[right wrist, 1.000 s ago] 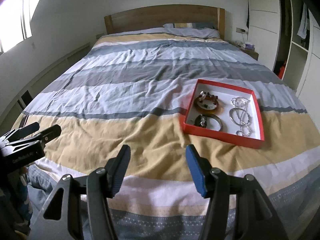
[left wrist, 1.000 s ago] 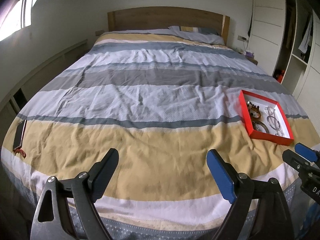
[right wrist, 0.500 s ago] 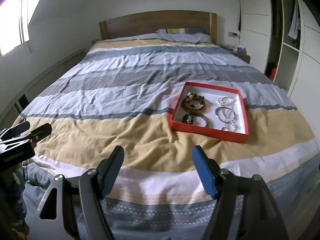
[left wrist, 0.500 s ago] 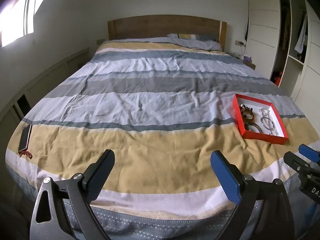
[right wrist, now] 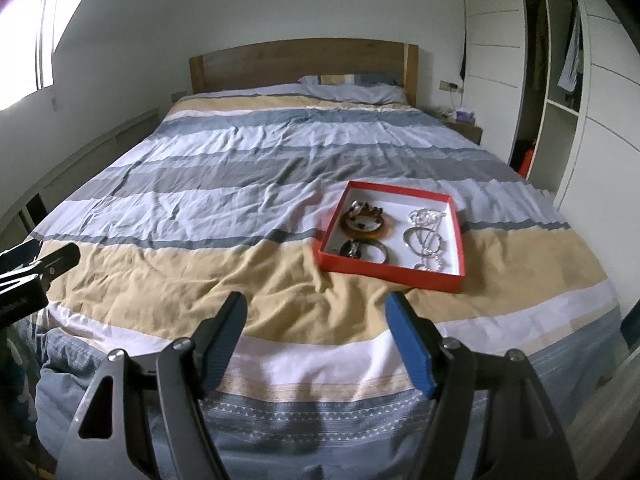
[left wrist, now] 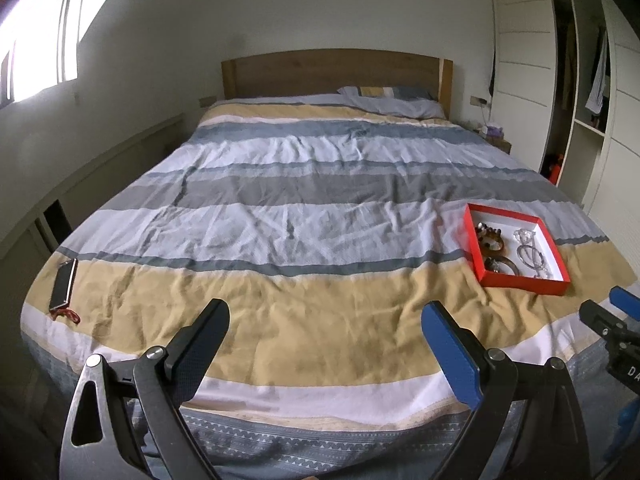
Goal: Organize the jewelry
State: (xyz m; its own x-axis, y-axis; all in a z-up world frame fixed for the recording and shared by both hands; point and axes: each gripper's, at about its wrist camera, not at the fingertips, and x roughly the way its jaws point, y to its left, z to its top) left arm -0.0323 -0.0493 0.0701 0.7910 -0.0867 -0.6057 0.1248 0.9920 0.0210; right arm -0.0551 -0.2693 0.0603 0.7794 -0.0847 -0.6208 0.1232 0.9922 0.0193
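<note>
A red tray [left wrist: 520, 282] [right wrist: 388, 270] with a white floor lies on the striped bed cover, at the right of the bed's foot. It holds a brown bangle [right wrist: 365, 226], a dark bangle [right wrist: 364, 249] and silver bracelets [right wrist: 426, 240] [left wrist: 530, 256]. My left gripper [left wrist: 325, 316] hovers open over the yellow stripe at the bed's foot, nothing between its fingers, well left of the tray. My right gripper [right wrist: 317, 308] is open and empty too, a short way in front of the tray. Each gripper shows at the edge of the other's view: the right gripper [left wrist: 608, 312], the left gripper [right wrist: 40, 260].
A dark phone [left wrist: 64, 282] with a red tag lies at the bed's left front corner. A wooden headboard [left wrist: 336, 72] and a pillow [right wrist: 352, 90] are at the far end. White wardrobe shelves [right wrist: 560, 92] and a bedside table [right wrist: 464, 126] stand to the right.
Both grippers have drawn back from the bed and risen a little, so the tray looks farther off. The right gripper's jaws have spread wider; the left's only slightly.
</note>
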